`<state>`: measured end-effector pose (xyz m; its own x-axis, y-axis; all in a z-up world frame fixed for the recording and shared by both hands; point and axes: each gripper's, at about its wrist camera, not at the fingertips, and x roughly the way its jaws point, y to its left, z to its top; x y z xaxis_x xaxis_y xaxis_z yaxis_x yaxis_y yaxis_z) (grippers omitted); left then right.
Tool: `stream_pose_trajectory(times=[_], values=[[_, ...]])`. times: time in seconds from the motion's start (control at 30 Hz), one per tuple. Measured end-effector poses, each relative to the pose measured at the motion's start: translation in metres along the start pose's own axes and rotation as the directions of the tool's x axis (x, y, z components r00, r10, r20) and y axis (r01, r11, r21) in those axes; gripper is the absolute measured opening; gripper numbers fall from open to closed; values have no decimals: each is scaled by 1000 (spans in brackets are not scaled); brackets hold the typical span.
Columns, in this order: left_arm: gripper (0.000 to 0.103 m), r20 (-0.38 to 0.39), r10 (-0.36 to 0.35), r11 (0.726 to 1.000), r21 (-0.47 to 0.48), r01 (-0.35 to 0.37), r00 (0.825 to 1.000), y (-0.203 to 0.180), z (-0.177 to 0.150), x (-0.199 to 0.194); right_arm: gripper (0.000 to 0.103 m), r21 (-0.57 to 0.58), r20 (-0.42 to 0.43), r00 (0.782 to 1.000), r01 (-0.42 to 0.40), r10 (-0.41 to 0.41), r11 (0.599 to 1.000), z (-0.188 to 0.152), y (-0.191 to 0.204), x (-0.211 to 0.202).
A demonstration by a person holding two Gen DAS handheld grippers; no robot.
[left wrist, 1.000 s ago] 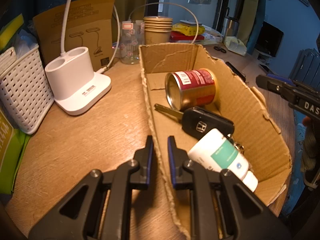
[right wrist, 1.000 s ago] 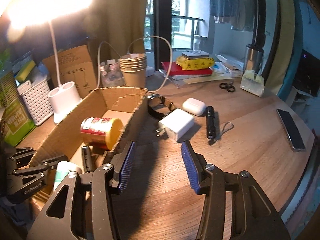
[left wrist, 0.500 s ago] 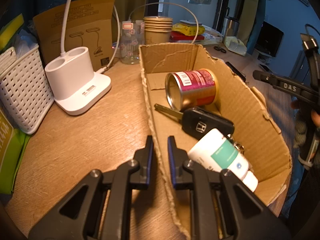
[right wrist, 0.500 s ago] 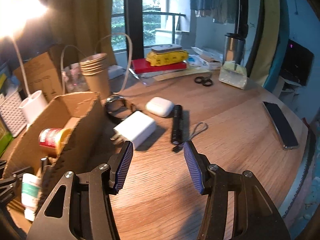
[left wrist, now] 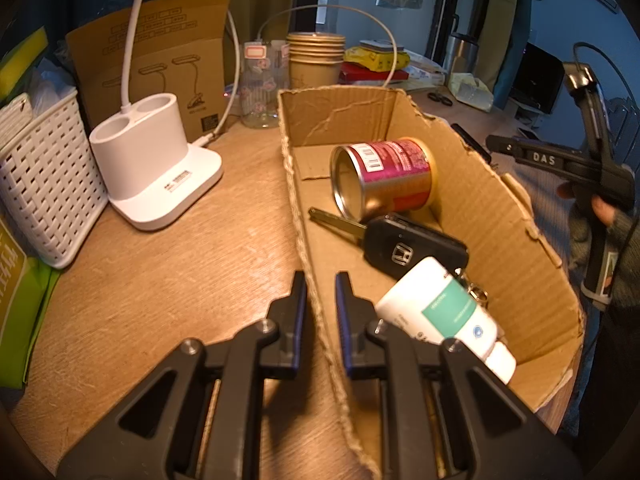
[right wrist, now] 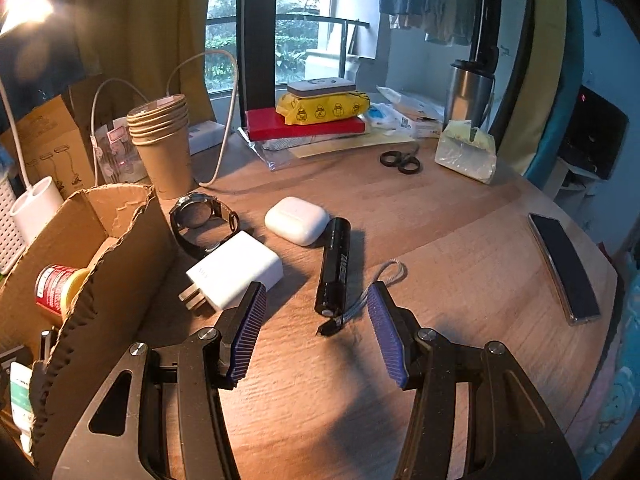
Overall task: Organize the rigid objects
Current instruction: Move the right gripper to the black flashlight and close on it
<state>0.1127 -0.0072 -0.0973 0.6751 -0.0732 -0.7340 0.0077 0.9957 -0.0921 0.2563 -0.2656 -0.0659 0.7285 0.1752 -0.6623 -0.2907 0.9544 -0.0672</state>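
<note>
My left gripper (left wrist: 320,280) is shut on the near left wall of the torn cardboard box (left wrist: 500,200), one finger inside and one outside. In the box lie a red tin can (left wrist: 384,178) on its side, a black car key (left wrist: 408,246) and a white tube with a teal label (left wrist: 444,312). My right gripper (right wrist: 318,320) hangs open over the table, holding nothing. The tail end and grey lanyard of a black flashlight (right wrist: 334,268) lie just ahead between its fingers. A white charger (right wrist: 236,274), a white earbud case (right wrist: 296,220) and a wristwatch (right wrist: 198,218) sit left of the flashlight.
A phone (right wrist: 564,264) lies near the table's right edge. Stacked paper cups (right wrist: 160,148), scissors (right wrist: 400,160), a steel tumbler (right wrist: 470,88) and a red book (right wrist: 304,126) stand farther back. A white lamp base (left wrist: 156,176) and white basket (left wrist: 44,184) sit left of the box.
My right gripper has swung right, away from the box, and lower, so the flashlight now lies between its fingers. The left gripper has kept its hold on the box wall.
</note>
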Motion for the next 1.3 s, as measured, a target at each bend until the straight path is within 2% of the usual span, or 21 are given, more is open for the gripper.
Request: stream_pose_trajectory(times=[0.5,0.73,0.97,1.13,1.2,1.23,1.3], values=[[15,0,0,1000,0,0,1000,0,0,0,56,11,-81,997,13,-12,1000,6,-7,39],[15,0,0,1000,0,0,1000,0,0,0,56,4,-98,995,22,-21,1000,7,-8,46],[15,0,0,1000,0,0,1000,0,0,0,54,10,-154,988,20,-18,1000,7,-9,58],[15,0,0,1000,-1,0,1000,0,0,0,47,22,-153,988,10,-6,1000,8,-11,58],[15,0,0,1000,-1,0,1000,0,0,0,37,22,-151,989,10,-7,1000,8,-11,58],[15,0,0,1000,-1,0,1000,0,0,0,27,20,-148,989,12,-8,1000,8,-10,57],[15,0,0,1000,-1,0,1000,0,0,0,24,17,-147,989,9,-7,1000,7,-10,57]])
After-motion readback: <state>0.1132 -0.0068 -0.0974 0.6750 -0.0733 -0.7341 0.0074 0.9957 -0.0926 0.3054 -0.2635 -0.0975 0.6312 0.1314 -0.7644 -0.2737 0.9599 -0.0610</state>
